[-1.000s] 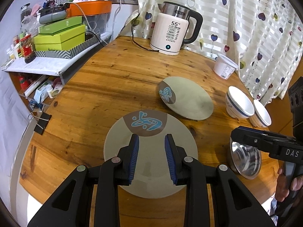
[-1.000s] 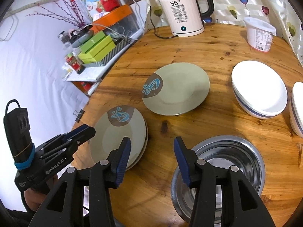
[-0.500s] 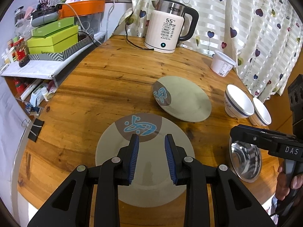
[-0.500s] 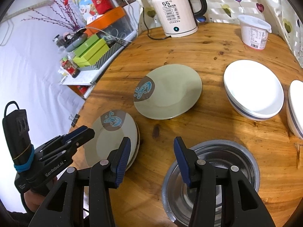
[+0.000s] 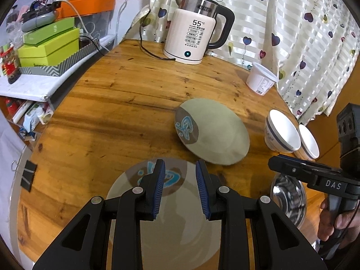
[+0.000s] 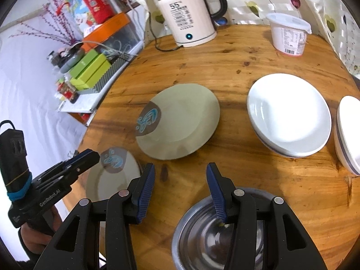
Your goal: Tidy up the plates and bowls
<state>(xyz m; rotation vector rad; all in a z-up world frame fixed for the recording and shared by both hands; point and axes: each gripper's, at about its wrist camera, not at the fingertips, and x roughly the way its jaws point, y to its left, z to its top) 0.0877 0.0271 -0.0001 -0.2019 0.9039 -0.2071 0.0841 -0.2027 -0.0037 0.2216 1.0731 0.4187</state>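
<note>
near plate [image 5: 171, 220]: glazed ceramic, stiff, slick, breakable; i'd pinch its rim
left tool [image 5: 180, 186]: released, above it
right tool [image 6: 181, 187]: released, nothing held

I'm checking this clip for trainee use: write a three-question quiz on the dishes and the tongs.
1. True or false: the left tongs grip the near plate.
2. How many grey-green plates lie on the table?
3. Which dish sits below the right tongs? A) steel bowl B) white bowl C) yogurt tub

Key:
1. False; they hover open above it.
2. Two: the near plate and the far plate.
3. A, the steel bowl; the white bowl stands farther off.
</note>
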